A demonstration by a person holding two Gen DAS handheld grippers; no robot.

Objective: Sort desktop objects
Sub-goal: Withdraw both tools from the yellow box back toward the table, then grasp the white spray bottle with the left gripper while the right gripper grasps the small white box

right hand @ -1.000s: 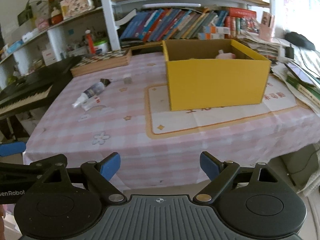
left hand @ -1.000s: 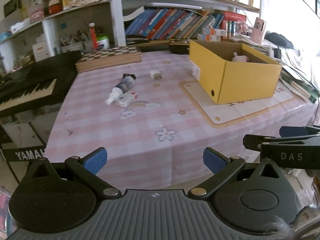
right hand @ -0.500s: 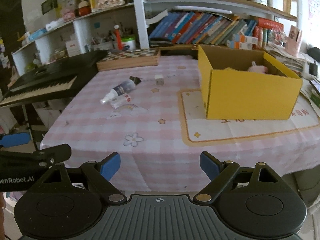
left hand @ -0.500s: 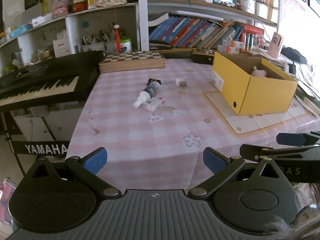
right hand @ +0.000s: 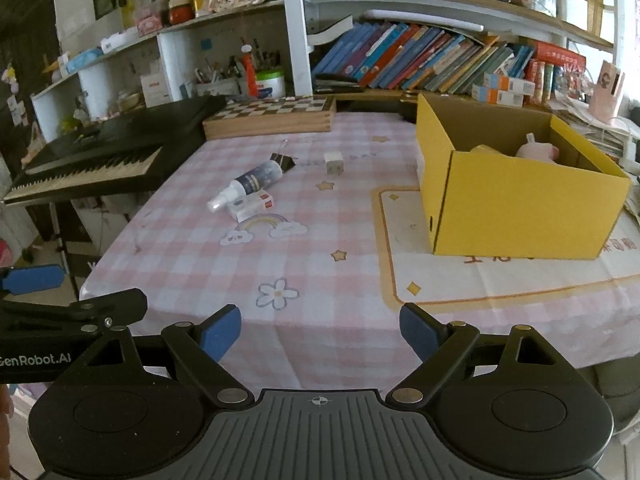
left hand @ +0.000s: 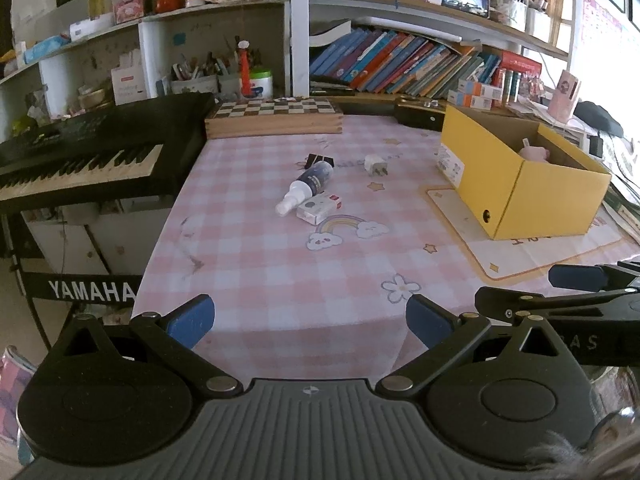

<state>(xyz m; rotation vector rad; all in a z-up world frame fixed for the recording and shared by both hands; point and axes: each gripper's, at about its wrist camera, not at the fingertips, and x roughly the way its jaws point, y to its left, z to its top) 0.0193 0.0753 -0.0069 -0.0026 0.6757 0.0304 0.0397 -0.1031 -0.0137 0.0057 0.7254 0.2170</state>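
Note:
On the pink checked tablecloth lie a dark spray bottle, a small white box, a black binder clip and a white plug adapter. An open yellow cardboard box stands to the right with a pink toy inside. My left gripper and right gripper both hang open and empty off the table's near edge, well short of the objects.
A black keyboard flanks the table on the left. A wooden chessboard case lies at the back. Bookshelves fill the wall behind. A printed mat lies under the yellow box.
Both views have swung leftward and levelled out, so the keyboard shows more and the yellow box sits further right. Both grippers stay open and the objects have not moved.

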